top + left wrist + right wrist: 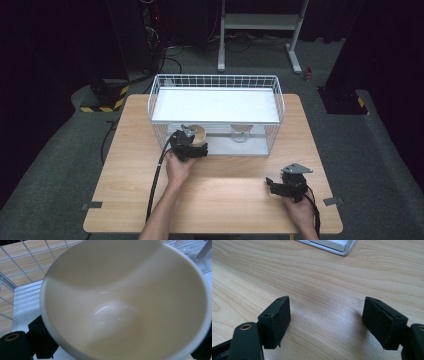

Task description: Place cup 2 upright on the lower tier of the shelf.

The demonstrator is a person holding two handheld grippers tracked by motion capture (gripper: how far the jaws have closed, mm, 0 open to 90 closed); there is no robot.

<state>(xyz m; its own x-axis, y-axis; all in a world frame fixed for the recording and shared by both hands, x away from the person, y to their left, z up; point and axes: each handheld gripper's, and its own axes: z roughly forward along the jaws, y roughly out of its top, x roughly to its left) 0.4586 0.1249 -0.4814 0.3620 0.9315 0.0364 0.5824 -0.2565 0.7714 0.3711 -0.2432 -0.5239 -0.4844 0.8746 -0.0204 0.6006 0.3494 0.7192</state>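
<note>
A dark room surrounds the wooden bench (125,190), where a white wire basket (277,95) sits toward the far edge. From above, the left claw (192,146) is clamped on a cream cup (199,135) at the basket's near side, beside a clear glass (241,134); its own camera looks into the cup's glossy hollow (117,315). The right claw (274,184) rests low on the near right bench, its pads (278,320) spread wide apart over bare wood.

A wire basket (216,82) sits on the table (125,180) — a bowl (199,135) left of a glass (240,135) inside.
</note>
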